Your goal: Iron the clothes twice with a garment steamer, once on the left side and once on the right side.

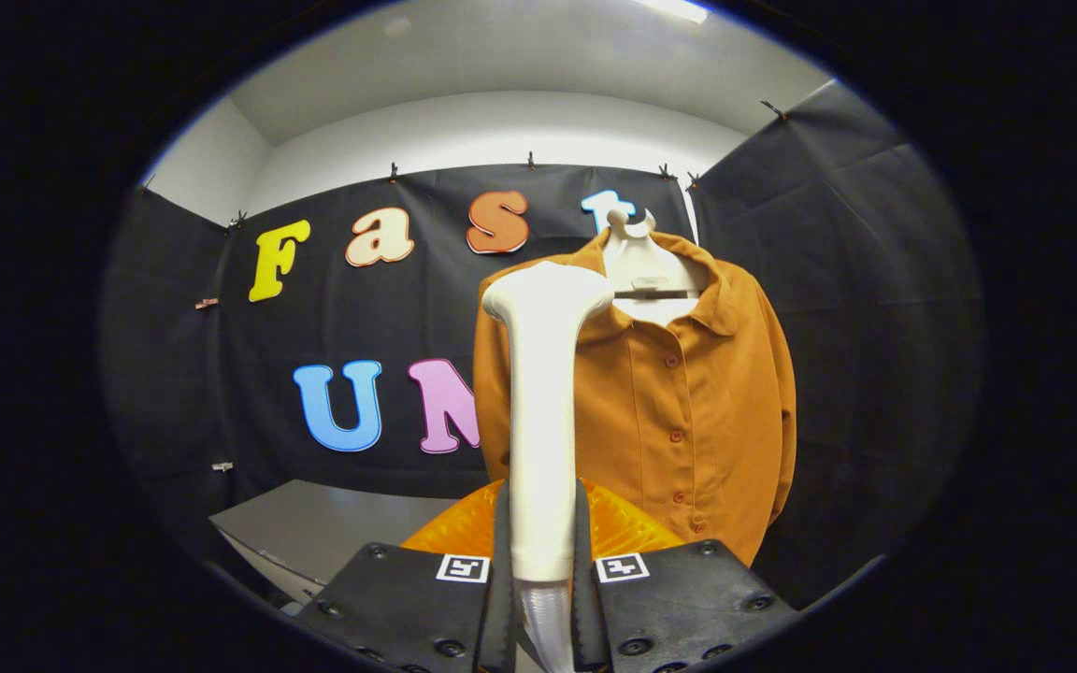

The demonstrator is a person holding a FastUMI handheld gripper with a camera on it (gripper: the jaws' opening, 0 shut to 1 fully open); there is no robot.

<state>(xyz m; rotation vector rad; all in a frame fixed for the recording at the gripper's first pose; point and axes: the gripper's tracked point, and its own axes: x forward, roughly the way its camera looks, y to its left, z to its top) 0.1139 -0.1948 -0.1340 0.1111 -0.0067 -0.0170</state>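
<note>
A white garment steamer (pixel 541 411) stands upright between my fingers, its handle clamped on both sides. My gripper (pixel 541 547) is shut on that handle. The steamer's head (pixel 546 292) points up and sits in front of the shirt's left shoulder, whether touching or apart I cannot tell. The orange button-up shirt (pixel 688 411) hangs on a white hanger (pixel 639 266) beyond the fingers, slightly to the right. An orange translucent part (pixel 627 528) shows just behind the fingers, low down.
A grey table surface (pixel 333 528) lies low to the left of the fingers. Black cloth walls (pixel 838 308) close in the booth behind and to the right of the shirt.
</note>
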